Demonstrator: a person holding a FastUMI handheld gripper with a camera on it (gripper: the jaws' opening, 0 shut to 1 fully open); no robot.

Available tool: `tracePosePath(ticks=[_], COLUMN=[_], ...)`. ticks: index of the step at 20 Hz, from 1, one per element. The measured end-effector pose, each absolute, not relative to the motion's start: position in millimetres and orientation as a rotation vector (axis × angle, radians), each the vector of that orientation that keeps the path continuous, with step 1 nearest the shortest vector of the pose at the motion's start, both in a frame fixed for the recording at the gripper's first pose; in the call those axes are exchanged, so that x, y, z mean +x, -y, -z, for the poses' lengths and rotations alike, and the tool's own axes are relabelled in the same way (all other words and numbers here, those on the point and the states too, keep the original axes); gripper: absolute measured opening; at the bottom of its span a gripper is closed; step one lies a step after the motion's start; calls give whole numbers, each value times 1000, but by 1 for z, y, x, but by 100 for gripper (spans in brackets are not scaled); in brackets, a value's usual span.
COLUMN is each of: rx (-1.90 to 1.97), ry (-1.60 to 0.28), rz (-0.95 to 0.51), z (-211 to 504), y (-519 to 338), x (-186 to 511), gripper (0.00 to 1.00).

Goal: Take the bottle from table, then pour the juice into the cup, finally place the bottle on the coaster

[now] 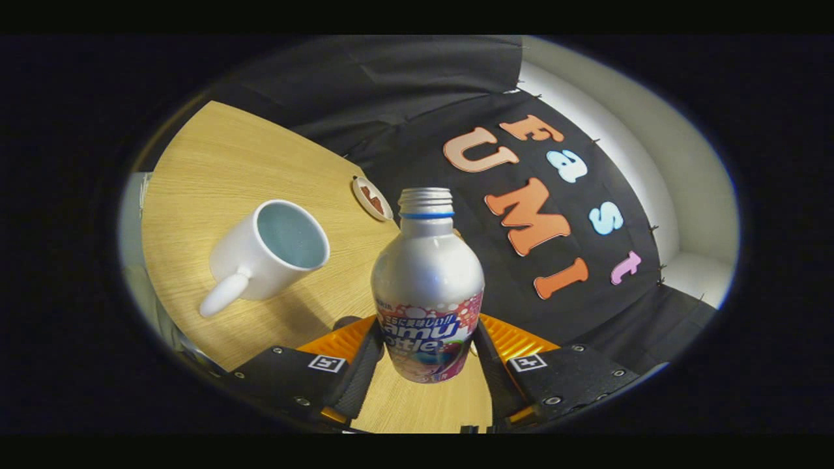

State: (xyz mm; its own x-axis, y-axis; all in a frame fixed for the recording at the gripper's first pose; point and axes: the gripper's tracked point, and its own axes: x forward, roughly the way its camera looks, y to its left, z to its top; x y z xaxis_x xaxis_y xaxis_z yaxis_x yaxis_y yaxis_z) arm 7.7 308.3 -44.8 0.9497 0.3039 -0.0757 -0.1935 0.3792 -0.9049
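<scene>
A silver metal bottle [427, 286] with a colourful label and an uncapped threaded neck sits between my two fingers, held above the wooden table [215, 169]. My gripper [427, 355] is shut on the bottle's lower body, one finger pressing on each side. The whole scene is tilted. A white mug [267, 257] with a pale blue inside stands on the table beside the bottle, to its left, handle pointing towards me. Beyond the bottle's neck, near the table's far edge, lies a small round coaster [372, 198] with a white rim and a brown pattern.
A black cloth wall [417, 98] hangs right behind the table's far edge. A pale wall [658, 169] shows past the cloth on the right. Bare wood lies between the mug and the coaster.
</scene>
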Motion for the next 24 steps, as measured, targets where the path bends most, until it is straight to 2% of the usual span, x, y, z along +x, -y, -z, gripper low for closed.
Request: tracePosePath(ticks=[24], rx=[-1540], ry=[187], rz=[-307], z=[50], y=[-318], x=[15], gripper=[76])
